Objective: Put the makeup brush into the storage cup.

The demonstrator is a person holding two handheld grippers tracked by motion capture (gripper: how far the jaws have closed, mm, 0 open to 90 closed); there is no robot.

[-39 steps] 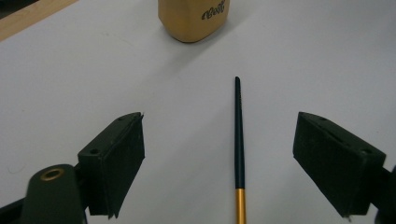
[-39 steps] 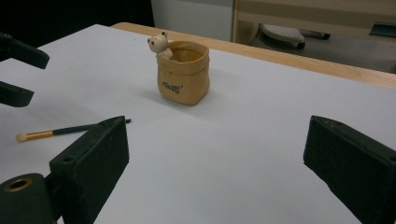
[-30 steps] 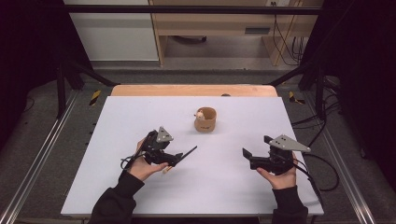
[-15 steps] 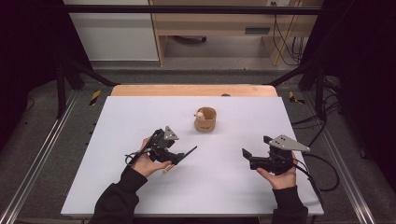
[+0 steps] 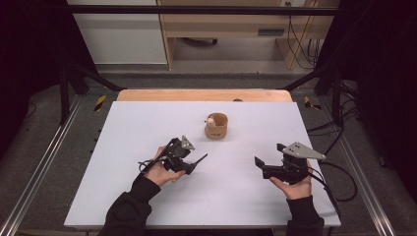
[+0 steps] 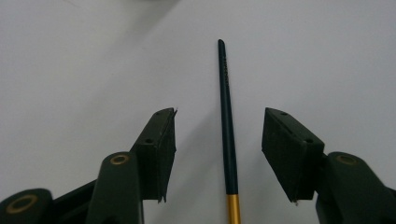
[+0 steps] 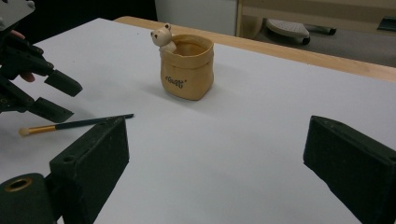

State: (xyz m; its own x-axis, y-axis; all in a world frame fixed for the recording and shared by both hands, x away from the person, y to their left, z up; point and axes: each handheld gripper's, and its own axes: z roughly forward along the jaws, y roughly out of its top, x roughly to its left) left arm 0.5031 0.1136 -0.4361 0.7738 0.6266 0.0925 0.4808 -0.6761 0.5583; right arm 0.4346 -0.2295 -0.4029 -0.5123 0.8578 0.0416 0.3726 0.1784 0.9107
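Note:
A thin brush (image 6: 227, 116) with a dark green handle and a gold ferrule lies flat on the white table (image 5: 147, 123). My left gripper (image 6: 220, 112) is lowered over it with one jaw on each side of the handle. The jaws have just been closing, and a gap still shows on both sides, so it is open. The high view has this gripper (image 5: 189, 167) left of centre, with the brush's tip (image 5: 202, 158) poking out past it. My right gripper (image 5: 269, 154) rests open at the right, nothing between its jaws (image 7: 217, 126).
A small tan fabric cup (image 5: 216, 126) with a little bear figure (image 7: 162, 36) on its rim stands upright beyond both grippers. A wooden strip (image 5: 204, 95) runs along the table's far edge. Cables trail off the table's right side (image 5: 339, 182).
My left gripper has shifted a little to the right and lower over the brush, and its jaws have narrowed. The right gripper and the cup have stayed still.

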